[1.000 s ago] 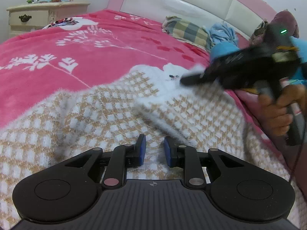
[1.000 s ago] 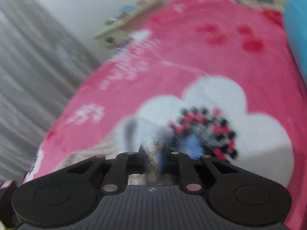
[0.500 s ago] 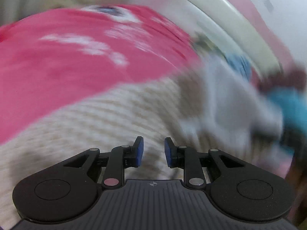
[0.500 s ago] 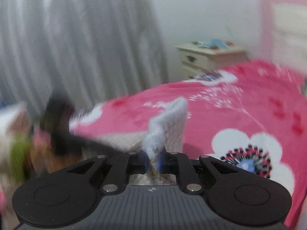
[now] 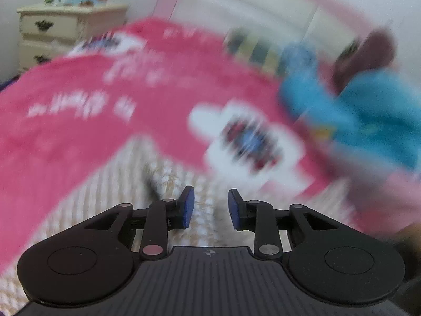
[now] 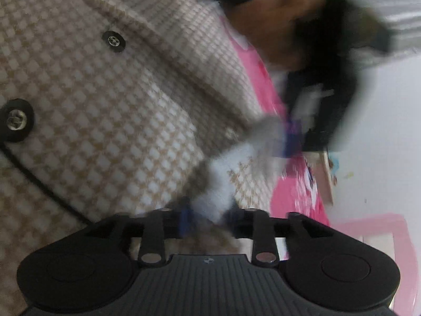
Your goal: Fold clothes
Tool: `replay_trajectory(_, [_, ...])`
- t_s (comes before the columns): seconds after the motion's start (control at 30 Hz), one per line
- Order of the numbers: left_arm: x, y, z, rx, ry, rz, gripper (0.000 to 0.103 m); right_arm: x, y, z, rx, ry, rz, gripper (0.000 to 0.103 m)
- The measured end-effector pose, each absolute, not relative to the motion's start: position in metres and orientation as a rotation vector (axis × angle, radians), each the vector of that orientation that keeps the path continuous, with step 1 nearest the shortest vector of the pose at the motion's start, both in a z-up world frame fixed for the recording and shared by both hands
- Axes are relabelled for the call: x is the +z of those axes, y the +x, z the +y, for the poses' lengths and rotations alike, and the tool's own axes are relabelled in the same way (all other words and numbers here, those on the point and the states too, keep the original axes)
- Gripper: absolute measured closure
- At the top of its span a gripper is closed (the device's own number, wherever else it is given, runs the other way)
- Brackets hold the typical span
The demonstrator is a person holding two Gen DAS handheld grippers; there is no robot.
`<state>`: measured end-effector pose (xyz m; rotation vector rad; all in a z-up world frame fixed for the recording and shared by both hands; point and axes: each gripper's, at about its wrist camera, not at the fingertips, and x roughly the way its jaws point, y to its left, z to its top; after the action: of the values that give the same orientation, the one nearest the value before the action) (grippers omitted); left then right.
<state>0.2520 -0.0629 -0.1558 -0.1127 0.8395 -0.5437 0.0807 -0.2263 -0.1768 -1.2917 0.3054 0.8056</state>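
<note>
A beige-and-white checked cardigan [image 5: 163,173] lies on the pink bedspread [image 5: 79,110]. In the right wrist view it fills the left side [image 6: 118,110], showing two black buttons [image 6: 113,41]. My right gripper [image 6: 210,218] hovers over it with its jaws opening. A fluffy white fold of the cardigan still sits between them, and the pads are not pressing on it. My left gripper [image 5: 211,206] is also opening, with nothing between its pads and the cardigan below. That gripper [image 6: 292,137] appears blurred in the right wrist view, by the cardigan's edge, held by a hand [image 6: 263,26].
A blue garment [image 5: 368,110] and a plaid pillow [image 5: 252,44] lie near the pink-and-white headboard [image 5: 250,8]. A cream nightstand [image 5: 68,23] stands beyond the bed at the left. Both views are motion-blurred.
The right gripper has rolled and swung across the bed with the cardigan fold, ending over the buttoned front, and its jaws have parted. The left gripper has lifted a little and its gap widened.
</note>
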Motion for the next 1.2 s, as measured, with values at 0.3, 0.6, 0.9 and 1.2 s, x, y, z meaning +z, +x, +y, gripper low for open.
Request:
replay_trajectory(0.3, [-0.172,0.230,-0.072,-0.481,-0.057,0.676,0.076,-0.081,0.161,-0.279,0.694,-0.161,0.675,0.071])
replay_trajectory(0.6, [-0.190,0.251,-0.112,-0.432,0.099,0.578,0.075,-0.167,0.189,-0.254,0.568,-0.681,0.781,0.094])
replay_trajectory(0.9, [-0.194,0.258,-0.125,-0.462,0.257,0.526,0.073,-0.161,0.202,-0.285,0.536,-0.623,0.842,0.094])
replay_trajectory(1.2, [-0.168,0.255,-0.106,-0.483,0.179,0.614,0.072,-0.140,0.178,-0.291,0.442,-0.616,0.806,0.094])
